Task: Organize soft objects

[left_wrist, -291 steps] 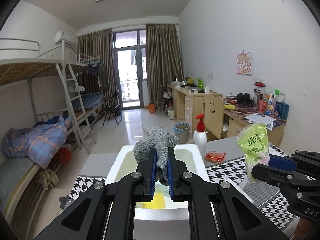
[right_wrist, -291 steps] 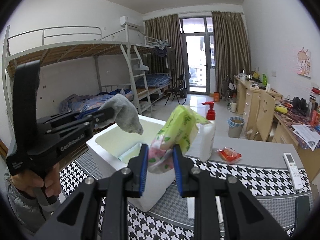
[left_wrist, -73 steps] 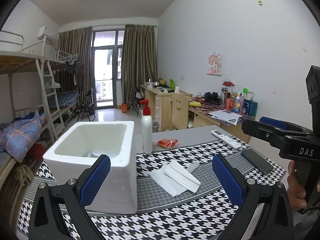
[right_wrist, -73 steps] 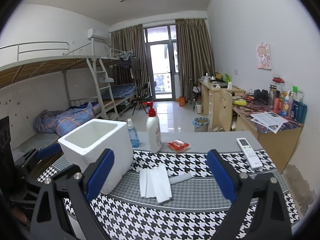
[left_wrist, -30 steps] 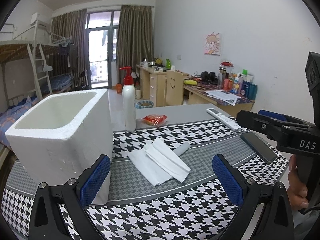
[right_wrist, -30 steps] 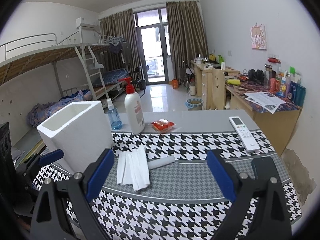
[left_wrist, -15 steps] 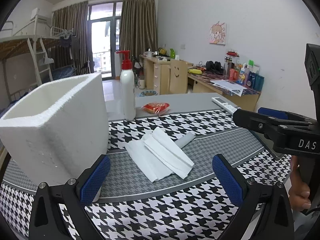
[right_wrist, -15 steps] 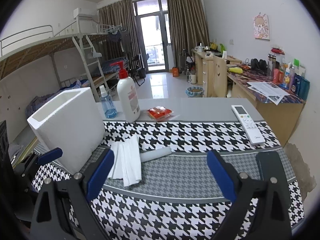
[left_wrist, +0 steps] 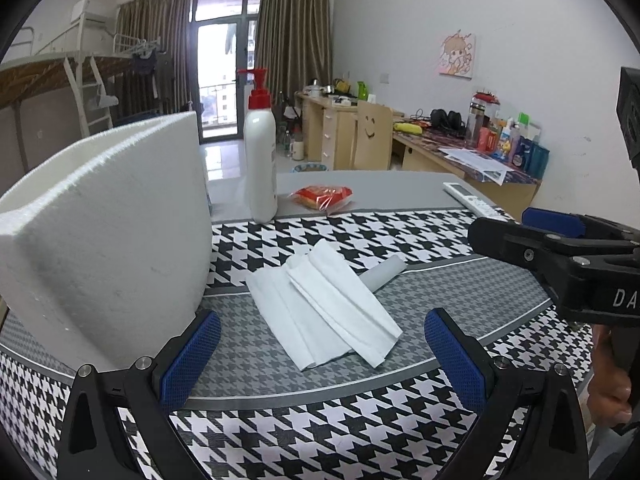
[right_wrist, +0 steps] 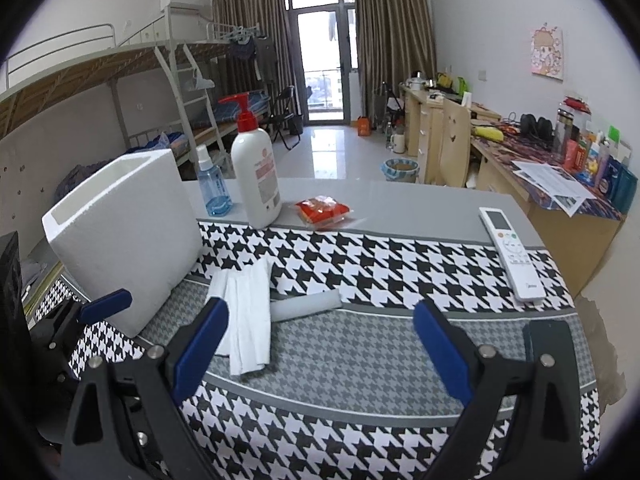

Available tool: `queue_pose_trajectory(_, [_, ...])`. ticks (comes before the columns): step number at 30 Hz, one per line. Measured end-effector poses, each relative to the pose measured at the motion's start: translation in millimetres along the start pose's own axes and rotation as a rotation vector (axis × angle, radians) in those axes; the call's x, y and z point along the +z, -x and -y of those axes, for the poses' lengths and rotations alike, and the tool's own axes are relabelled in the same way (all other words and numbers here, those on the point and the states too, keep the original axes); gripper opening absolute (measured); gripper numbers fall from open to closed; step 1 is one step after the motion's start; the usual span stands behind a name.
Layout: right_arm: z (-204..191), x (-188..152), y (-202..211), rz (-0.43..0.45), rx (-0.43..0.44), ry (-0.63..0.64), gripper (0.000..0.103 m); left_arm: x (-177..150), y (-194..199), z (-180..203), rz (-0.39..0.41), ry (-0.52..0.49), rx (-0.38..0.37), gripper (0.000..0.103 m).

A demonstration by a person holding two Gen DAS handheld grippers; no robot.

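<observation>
A white foam box stands on the houndstooth cloth at the left; it also shows in the right wrist view. Its inside is hidden. Folded white tissues lie right of the box, partly over a grey roll; both show in the right wrist view, tissues and roll. My left gripper is open and empty, low over the cloth just before the tissues. My right gripper is open and empty, to the right of the tissues; it shows from the side in the left wrist view.
A white pump bottle, a small blue bottle and a red packet stand behind the cloth. A white remote and a dark phone lie at the right. Desks and a bunk bed stand beyond the table.
Long before, both grippers held soft items over the box; now both are open and empty. In the last second both have sunk lower and closer to the tissues.
</observation>
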State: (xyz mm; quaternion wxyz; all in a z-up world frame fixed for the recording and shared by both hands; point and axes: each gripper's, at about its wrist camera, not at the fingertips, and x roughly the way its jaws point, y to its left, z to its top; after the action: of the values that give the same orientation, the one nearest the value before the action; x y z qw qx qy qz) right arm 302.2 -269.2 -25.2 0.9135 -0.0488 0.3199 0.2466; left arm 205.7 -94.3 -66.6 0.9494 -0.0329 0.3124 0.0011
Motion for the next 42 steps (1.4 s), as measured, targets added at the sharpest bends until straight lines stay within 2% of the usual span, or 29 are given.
queue_pose_trajectory(12, [5,3,-24,-0.047,0.016,0.017,0.096,-2,-31,2,-0.076,0.021,0.03,0.102])
queue_pose_trajectory(27, [7,5,-40,-0.079,0.02,0.015,0.096,-2,-52,1,-0.152,0.035,0.046,0.102])
queue_pose_trajectory(42, [5,3,-51,-0.098,0.022,0.025,0.096,-4,-68,2,-0.217,0.033,0.042,0.093])
